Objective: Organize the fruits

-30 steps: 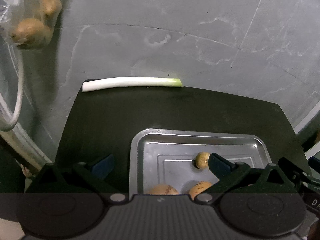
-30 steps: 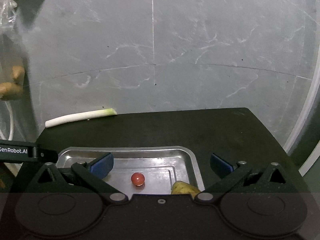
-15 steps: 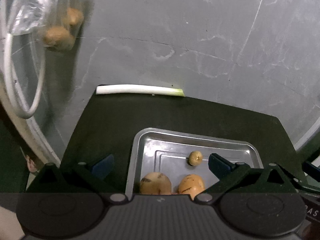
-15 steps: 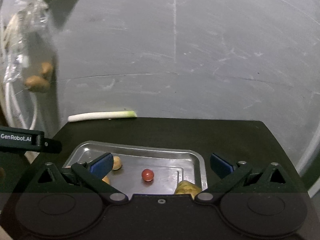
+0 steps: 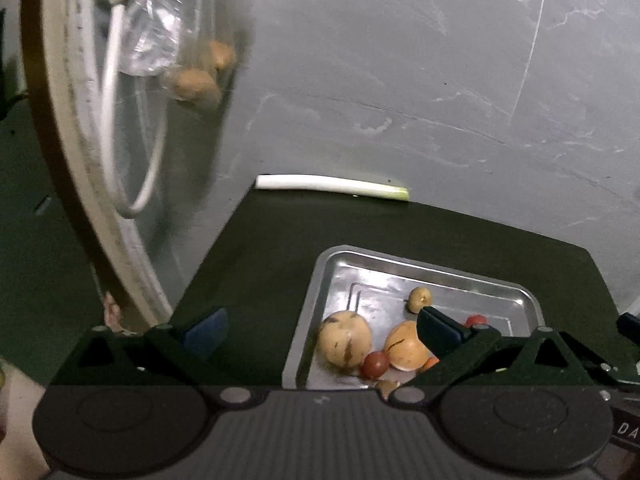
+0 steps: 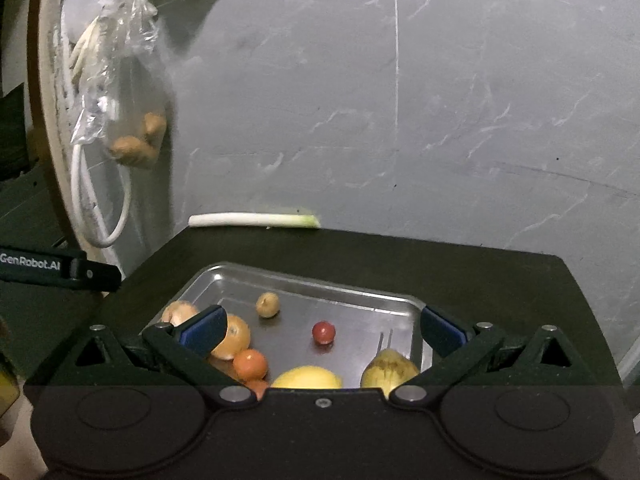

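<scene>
A metal tray [image 5: 500,282] [image 6: 352,292] sits on a black table and holds several fruits. In the right wrist view I see an orange [image 6: 236,336], a small tangerine [image 6: 250,364], a lemon [image 6: 308,378], a yellow-brown fruit [image 6: 390,368], a red cherry tomato [image 6: 323,332] and a small tan fruit [image 6: 267,305]. In the left wrist view a spotted pale fruit [image 5: 344,338], an orange [image 5: 404,346] and a red tomato [image 5: 375,365] show. My left gripper [image 5: 320,330] is open above the tray's left edge. My right gripper [image 6: 322,326] is open above the tray, empty.
A leek stalk [image 5: 332,187] [image 6: 254,220] lies at the table's far edge against the grey wall. A clear plastic bag with brown tubers [image 6: 136,144] [image 5: 196,80] hangs at the left beside a white cable [image 6: 116,216]. The left gripper's arm [image 6: 56,266] shows at left.
Both grippers have pulled back and risen, so more of the tray and more fruits show. Both stay open and empty.
</scene>
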`<state>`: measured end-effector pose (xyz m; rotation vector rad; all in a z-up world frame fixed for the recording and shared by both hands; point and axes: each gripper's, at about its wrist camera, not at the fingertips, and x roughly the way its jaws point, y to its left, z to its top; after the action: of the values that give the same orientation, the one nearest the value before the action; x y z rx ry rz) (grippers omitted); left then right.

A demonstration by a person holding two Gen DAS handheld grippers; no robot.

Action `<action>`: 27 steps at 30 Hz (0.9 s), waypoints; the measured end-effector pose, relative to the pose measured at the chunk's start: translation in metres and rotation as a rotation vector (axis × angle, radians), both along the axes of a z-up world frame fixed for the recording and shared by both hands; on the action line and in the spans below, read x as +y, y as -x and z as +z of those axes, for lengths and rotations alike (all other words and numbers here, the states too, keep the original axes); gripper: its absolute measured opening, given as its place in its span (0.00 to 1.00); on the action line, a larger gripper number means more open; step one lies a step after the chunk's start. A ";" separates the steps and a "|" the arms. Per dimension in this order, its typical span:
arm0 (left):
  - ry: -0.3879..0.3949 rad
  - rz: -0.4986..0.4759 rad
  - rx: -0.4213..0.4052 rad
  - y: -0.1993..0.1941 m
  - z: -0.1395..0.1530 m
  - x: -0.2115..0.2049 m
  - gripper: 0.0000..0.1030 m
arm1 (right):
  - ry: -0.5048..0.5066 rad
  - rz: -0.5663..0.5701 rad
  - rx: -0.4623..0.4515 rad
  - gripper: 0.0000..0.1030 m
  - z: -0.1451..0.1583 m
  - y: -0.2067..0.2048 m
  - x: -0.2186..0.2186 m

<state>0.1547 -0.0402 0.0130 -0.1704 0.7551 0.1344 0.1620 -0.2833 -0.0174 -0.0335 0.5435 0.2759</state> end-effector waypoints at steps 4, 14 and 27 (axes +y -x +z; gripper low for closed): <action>-0.020 0.022 -0.016 0.016 0.004 -0.006 0.99 | -0.001 0.020 -0.002 0.99 -0.001 0.007 -0.002; -0.044 0.037 -0.015 0.041 0.006 -0.017 0.99 | 0.002 0.014 -0.001 0.99 -0.002 0.016 -0.006; -0.030 -0.006 -0.010 0.052 -0.010 -0.010 0.99 | 0.019 -0.068 -0.005 0.99 -0.001 0.038 0.005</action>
<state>0.1026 -0.0502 0.0030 -0.1401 0.7436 0.1386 0.1241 -0.2787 -0.0184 -0.0338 0.5417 0.2042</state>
